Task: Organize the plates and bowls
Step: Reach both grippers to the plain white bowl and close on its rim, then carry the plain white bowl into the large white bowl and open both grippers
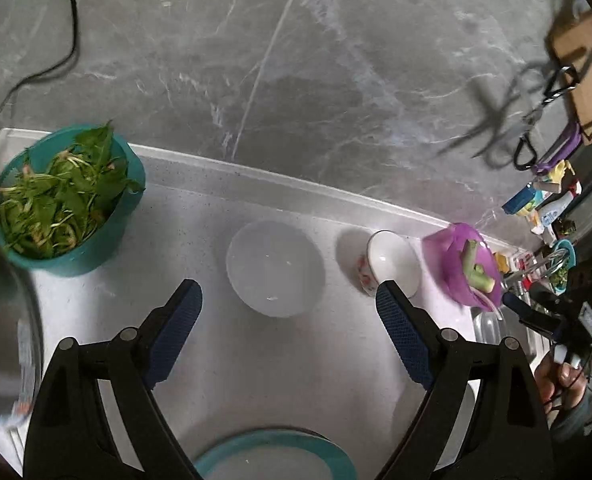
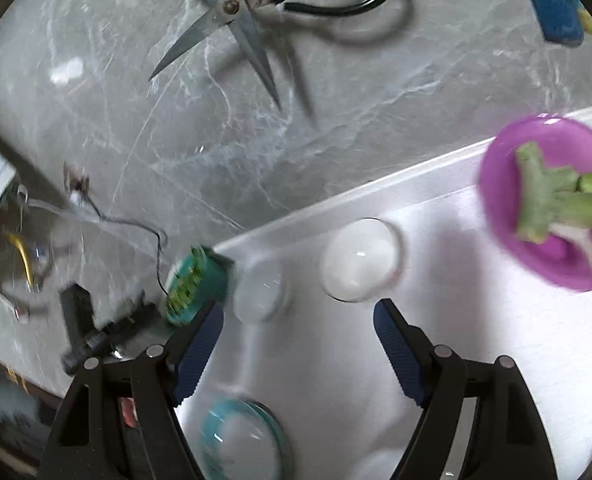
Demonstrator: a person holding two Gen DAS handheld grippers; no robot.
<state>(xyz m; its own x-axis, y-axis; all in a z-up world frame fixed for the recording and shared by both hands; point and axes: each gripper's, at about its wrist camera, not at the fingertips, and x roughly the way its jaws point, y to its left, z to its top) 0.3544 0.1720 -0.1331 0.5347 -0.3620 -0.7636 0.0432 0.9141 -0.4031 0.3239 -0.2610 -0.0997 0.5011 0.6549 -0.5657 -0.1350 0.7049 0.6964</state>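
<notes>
- Left gripper point(image 1: 288, 300) hangs above the white counter point(image 1: 256, 360), jaws spread wide, nothing between the blue pads.
- Right gripper point(image 2: 297, 320) is just as wide apart and just as empty; its view is smeared with blur.
- The task's pieces are all down on the counter: a frosted white bowl point(image 1: 275, 268) sits dead ahead of the left gripper, and a small white bowl with a flower pattern point(image 1: 391, 264) stands just beside it to the right.
- A teal-rimmed plate point(image 1: 276, 456) lies at the near edge, below the left gripper's fingers.
- Not for stacking, by the look of it: the teal bowl of greens point(image 1: 64, 204) on the left and the purple bowl with a green stalk point(image 1: 463, 264) on the right both hold food.
- Scissors point(image 2: 232, 12) hang on the grey wall, well clear.
- My read: we're between steps, both hands free, with 2 empty bowls not yet nested.
- Next move likely calls for 1 gripper dropping over a bowl rim, 1 pad inside and 1 outside, and closing gently; glazed rims can slip.
</notes>
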